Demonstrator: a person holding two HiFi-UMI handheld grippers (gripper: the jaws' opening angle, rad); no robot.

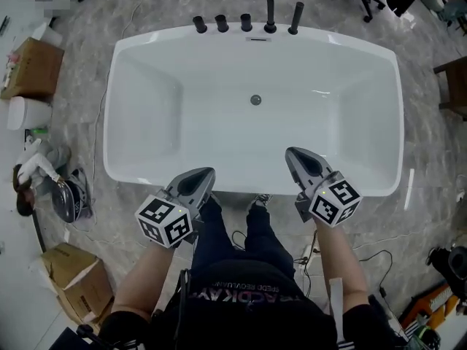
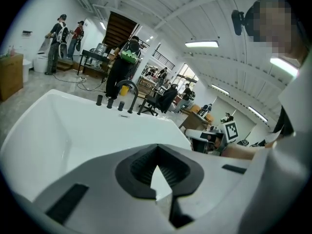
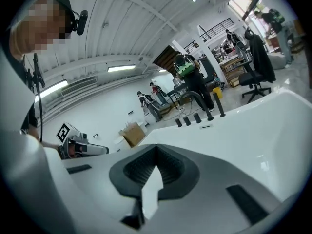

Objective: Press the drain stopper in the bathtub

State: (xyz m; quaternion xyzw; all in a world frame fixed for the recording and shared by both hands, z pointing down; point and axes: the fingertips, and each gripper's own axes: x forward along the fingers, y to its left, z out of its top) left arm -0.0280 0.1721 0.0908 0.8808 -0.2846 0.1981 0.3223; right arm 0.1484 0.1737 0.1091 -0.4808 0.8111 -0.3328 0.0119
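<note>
Left tongs [image 1: 210,171], right tongs [image 1: 290,152]: tips together by glossy white bathtub [image 1: 146,41]

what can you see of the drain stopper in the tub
The drain stopper is a small round disc, dark grey and metal-looking, set in the white floor of the bathtub, midway across and nearer the tap side. No water shows around it. Nothing touches it: the left gripper and right gripper are at the near rim, jaws together. Too small to tell whether it is pressed down or up.
</note>
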